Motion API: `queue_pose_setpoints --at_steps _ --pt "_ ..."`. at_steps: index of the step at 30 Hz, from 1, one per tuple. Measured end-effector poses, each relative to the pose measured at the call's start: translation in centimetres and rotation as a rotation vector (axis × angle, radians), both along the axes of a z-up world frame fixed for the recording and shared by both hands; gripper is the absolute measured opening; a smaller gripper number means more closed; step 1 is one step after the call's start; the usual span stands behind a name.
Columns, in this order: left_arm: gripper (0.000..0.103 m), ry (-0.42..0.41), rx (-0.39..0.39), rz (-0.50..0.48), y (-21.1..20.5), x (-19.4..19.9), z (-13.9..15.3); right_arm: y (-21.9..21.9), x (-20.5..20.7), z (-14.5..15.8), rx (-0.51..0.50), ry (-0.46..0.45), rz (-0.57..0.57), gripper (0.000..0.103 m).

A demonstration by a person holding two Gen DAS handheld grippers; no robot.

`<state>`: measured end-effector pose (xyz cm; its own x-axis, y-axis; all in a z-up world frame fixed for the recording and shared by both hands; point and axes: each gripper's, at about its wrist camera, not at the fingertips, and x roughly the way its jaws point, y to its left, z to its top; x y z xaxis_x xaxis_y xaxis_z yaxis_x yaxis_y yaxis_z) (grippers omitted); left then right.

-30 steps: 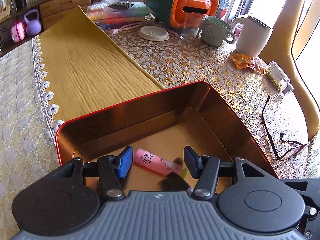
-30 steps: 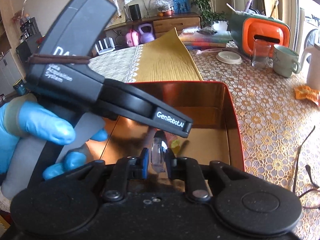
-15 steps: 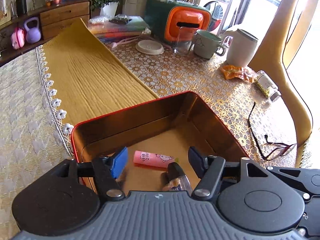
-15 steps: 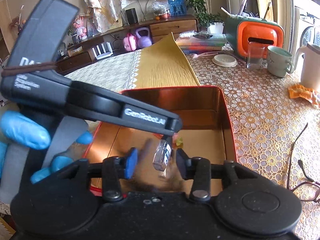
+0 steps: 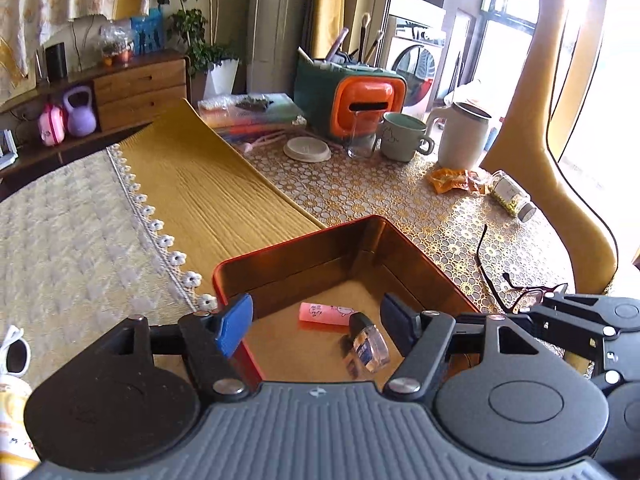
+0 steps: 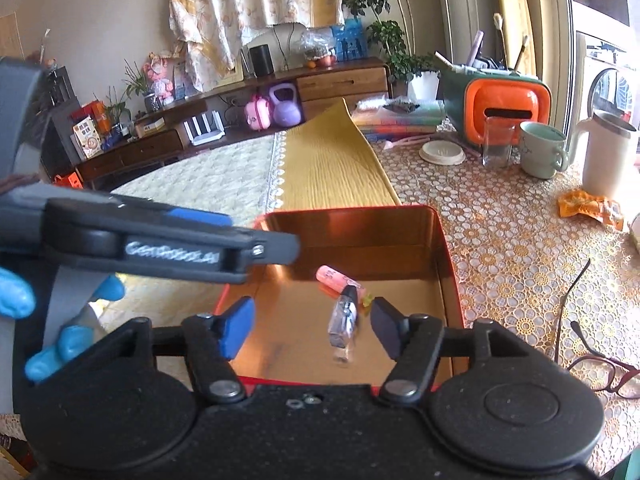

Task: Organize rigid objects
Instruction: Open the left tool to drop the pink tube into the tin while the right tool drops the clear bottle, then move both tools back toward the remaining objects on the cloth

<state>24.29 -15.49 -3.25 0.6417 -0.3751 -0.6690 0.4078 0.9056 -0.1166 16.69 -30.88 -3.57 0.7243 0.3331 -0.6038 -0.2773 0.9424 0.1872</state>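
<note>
We are at the putting-away step: both of our grippers, the left gripper [image 5: 316,322] and the right gripper [image 6: 310,326], hover near the tin's close edge with jaws spread wide and nothing between them. In the red tin [image 6: 450,280] lie two things: one small clear bottle [image 6: 343,322] with a black cap and, just beyond it, one pink tube [image 6: 334,279] (a yellowish scrap beside them is too small to name). Farther right on the table lie one pair of glasses [image 5: 516,280] and one jar [image 5: 512,196]; we judge the next move is reaching for one of these.

Glossy metal tin [image 6: 448,264], clear glass bottle [image 6: 342,322]
</note>
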Motion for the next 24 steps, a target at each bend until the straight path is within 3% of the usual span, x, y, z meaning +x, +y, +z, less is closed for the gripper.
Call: queue_pose_setpoints --at_steps 5,12,15,18,24 --pt "0.071 -0.032 -0.017 0.024 2.5 -2.4 1.1 1.0 -1.3 0.9 -0.007 -0.029 0.001 0.075" --pt "0.073 -0.12 0.021 0.064 5.9 -6.6 2.2 2.9 -3.0 2.0 -0.001 -0.049 0.025 0.089" --pt "0.074 -0.13 0.009 0.085 7.6 -8.1 2.5 4.0 -3.7 2.4 0.003 -0.063 0.043 0.093" --pt "0.082 -0.146 0.006 0.107 9.4 -9.5 2.7 5.2 -4.2 2.6 0.006 -0.071 0.062 0.095" --pt "0.083 -0.161 -0.003 0.185 13.3 -12.1 2.9 7.6 -5.0 2.9 0.007 -0.081 0.078 0.097"
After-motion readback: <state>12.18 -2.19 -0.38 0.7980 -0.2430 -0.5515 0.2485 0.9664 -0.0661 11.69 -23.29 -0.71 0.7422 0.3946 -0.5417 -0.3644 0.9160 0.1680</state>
